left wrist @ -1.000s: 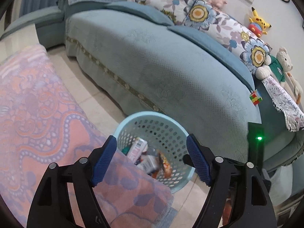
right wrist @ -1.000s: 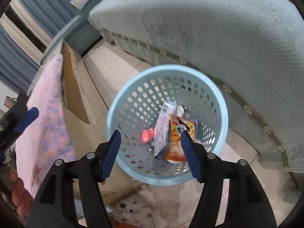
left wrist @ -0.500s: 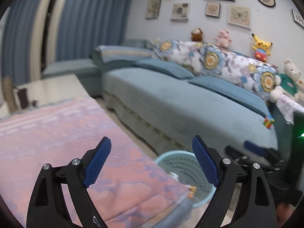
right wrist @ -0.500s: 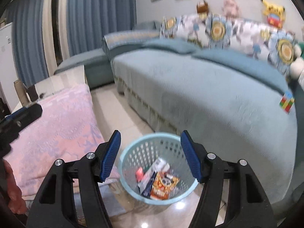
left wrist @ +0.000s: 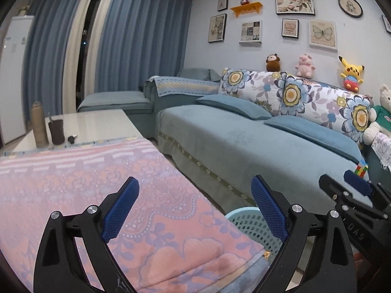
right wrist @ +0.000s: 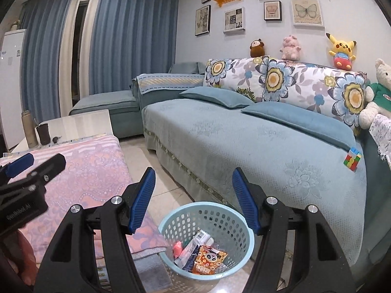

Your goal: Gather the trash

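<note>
Sofa (right wrist: pixel 256 141) behind, pink-clothed table (left wrist: pixel 97 195) at left. Light-blue perforated basket (right wrist: pixel 234 222) on floor between them, wrappers (right wrist: pixel 207 260) inside, below and ahead of right gripper (right wrist: pixel 193 195), nearer it. Right jaws apart, empty. Left gripper (left wrist: pixel 195 205) over table edge, jaws opening, empty.

The left gripper (right wrist: pixel 29 171), seen at the left edge of the right wrist view, carries pale lettering on its black body that reads roughly "GenRobot.AI". The right gripper (left wrist: pixel 352 190), seen at the right of the left wrist view, shows the letters "DAS" on its black body. Print on the snack packet (right wrist: pixel 209 260) in the basket (right wrist: pixel 244 222) and on the wall pictures is too small to read.
</note>
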A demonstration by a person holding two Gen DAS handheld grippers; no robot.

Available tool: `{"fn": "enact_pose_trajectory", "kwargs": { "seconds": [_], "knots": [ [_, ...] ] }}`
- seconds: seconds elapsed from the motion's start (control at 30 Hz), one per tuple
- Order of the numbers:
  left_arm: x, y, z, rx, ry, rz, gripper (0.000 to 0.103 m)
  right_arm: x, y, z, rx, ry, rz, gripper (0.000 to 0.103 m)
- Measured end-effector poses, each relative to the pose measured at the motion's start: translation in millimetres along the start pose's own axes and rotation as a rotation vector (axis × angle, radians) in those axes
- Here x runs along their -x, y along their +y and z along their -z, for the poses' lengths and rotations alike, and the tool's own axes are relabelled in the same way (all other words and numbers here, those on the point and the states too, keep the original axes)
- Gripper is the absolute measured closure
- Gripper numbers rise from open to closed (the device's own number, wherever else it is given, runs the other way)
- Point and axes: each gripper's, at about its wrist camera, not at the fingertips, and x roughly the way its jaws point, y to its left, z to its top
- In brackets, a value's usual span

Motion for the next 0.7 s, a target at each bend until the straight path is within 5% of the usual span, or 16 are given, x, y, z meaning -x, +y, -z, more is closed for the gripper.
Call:
{"fn": "enact_pose_trajectory", "kwargs": {
  "seconds": [0.7],
  "knots": [
    [-8, -2, 6, -0.028, 0.015, -0.029, 0.008, -12, -2, 8, -0.020, 0.048, 0.004, 0.042]
  ]
}}
